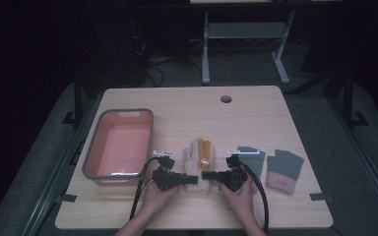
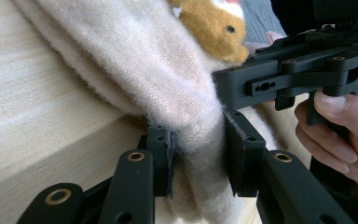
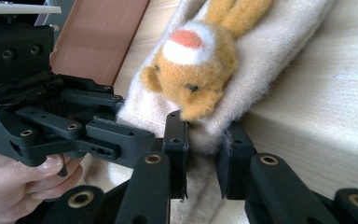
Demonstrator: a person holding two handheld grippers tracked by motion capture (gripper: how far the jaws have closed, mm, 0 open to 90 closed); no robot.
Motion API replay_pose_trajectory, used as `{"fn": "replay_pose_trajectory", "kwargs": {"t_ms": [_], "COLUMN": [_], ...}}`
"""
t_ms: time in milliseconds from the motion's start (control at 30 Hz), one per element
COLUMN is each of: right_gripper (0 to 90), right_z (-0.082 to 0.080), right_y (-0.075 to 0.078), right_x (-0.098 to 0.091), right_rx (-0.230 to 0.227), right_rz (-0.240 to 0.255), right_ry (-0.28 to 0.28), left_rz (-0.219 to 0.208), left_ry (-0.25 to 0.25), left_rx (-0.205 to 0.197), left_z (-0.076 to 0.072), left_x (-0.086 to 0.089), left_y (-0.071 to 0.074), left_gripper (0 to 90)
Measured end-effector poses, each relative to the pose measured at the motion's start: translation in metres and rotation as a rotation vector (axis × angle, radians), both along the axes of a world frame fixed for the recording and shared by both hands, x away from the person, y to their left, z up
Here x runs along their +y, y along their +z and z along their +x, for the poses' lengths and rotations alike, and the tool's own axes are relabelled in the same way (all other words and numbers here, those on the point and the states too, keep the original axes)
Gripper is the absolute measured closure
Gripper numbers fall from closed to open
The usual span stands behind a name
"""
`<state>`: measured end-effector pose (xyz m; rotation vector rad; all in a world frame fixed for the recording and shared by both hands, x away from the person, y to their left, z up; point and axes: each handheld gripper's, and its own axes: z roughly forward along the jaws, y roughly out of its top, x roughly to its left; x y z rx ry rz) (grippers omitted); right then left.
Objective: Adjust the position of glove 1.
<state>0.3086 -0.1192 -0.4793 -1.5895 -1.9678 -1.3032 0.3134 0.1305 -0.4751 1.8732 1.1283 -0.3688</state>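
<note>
A cream knitted glove [image 1: 195,162] with an orange plush animal face [image 1: 203,150] lies at the middle of the table [image 1: 256,118], cuff toward me. My left gripper [image 1: 193,180] comes at the cuff from the left and my right gripper [image 1: 205,175] from the right, their tips almost meeting. In the left gripper view, the left gripper [image 2: 198,149] pinches a fold of the cream glove [image 2: 135,60], with the right gripper [image 2: 279,79] just beyond. In the right gripper view, the right gripper [image 3: 204,140] clamps the glove's edge [image 3: 279,51] under the animal face [image 3: 191,74].
A pink bin [image 1: 126,111] with a grey rim stands at the left of the table, its inside bare. Two grey gloves with pink cuffs [image 1: 252,158] [image 1: 284,169] lie to the right of my right hand. A cable hole [image 1: 226,99] sits near the far edge.
</note>
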Motion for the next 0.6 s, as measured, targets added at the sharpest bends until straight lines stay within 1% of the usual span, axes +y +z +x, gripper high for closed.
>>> {"fn": "replay_pose_trajectory", "kwargs": {"t_ms": [200,333,600], "right_gripper": [76.5,76.7,76.8], "right_z": [-0.0015,-0.0024,-0.0033], "right_y": [0.0029,0.005,0.0073], "right_x": [0.0001,-0.0003,-0.0008], "right_rx": [-0.014,-0.014,-0.027], "right_rz": [-0.004,-0.001,-0.001], "right_ry": [0.002,0.003,0.006], "left_rz": [-0.014,-0.023,-0.037], "left_ry": [0.004,-0.001,0.001], "left_rx": [0.001,0.0,0.001], "left_z": [-0.0013,-0.0013,-0.0017], "left_x": [0.0003,0.0012,0.0022], "left_y": [0.0016,0.0023,0.0042], "left_gripper": [66.8,66.9,67.0]}}
